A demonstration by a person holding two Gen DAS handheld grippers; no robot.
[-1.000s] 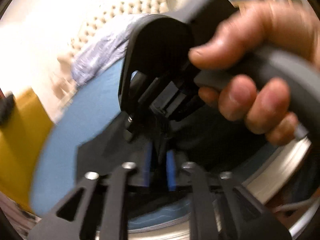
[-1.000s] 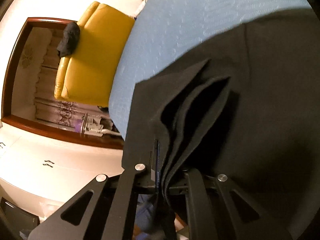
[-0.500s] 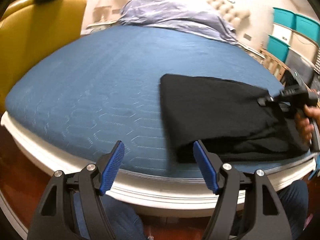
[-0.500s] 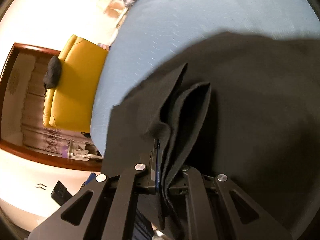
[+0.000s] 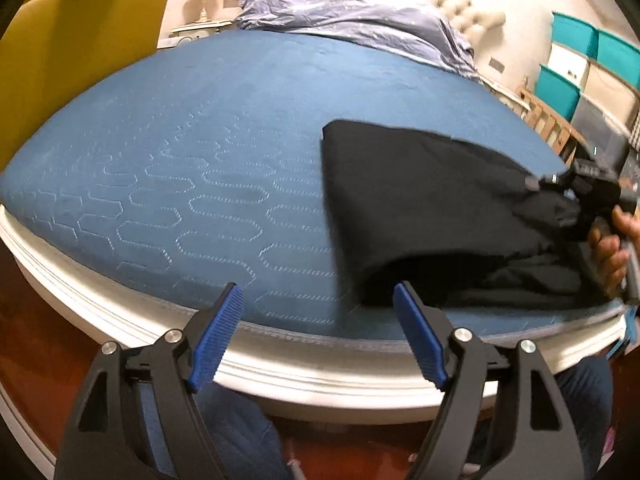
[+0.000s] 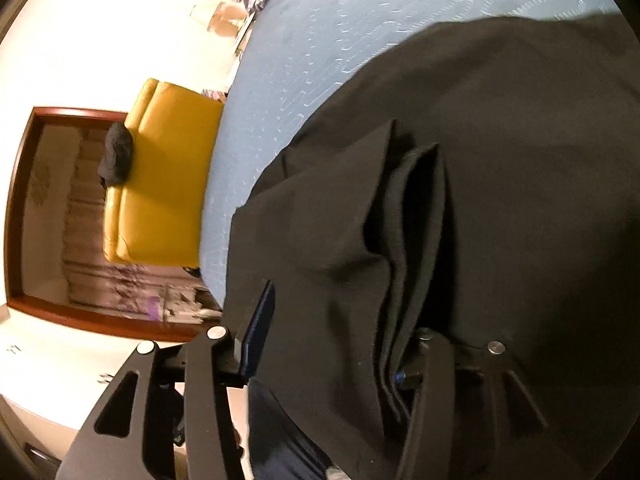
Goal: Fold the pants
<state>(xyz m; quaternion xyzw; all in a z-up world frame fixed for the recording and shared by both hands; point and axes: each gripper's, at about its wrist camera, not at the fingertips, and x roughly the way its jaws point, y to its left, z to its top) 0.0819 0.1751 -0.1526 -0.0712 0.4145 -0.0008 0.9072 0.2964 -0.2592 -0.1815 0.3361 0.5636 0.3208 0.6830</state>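
Observation:
Black pants (image 5: 420,208) lie folded on the blue mattress (image 5: 200,152), near its front right edge. My left gripper (image 5: 318,332) hovers open before the bed edge, blue pads apart, nothing between them, just left of the pants' near corner. My right gripper (image 6: 340,340) is open with its jaws spread wide. Bunched folds of the pants (image 6: 400,240) still lie between its fingers and drape over the right finger (image 6: 432,364). In the left wrist view the right gripper (image 5: 560,188) and a hand (image 5: 612,240) sit at the pants' right end, where the top layer is raised.
A yellow armchair (image 5: 80,60) stands left of the bed, a dark item on its back (image 6: 116,152). A crumpled lilac duvet (image 5: 352,12) lies by the tufted headboard. Teal storage bins (image 5: 580,60) stack at the right. The white bed frame (image 5: 280,360) runs along the front.
The left gripper let go, opened and pulled back from the pants to the bed's front edge. The right gripper, shut on the fold before, has now spread its jaws.

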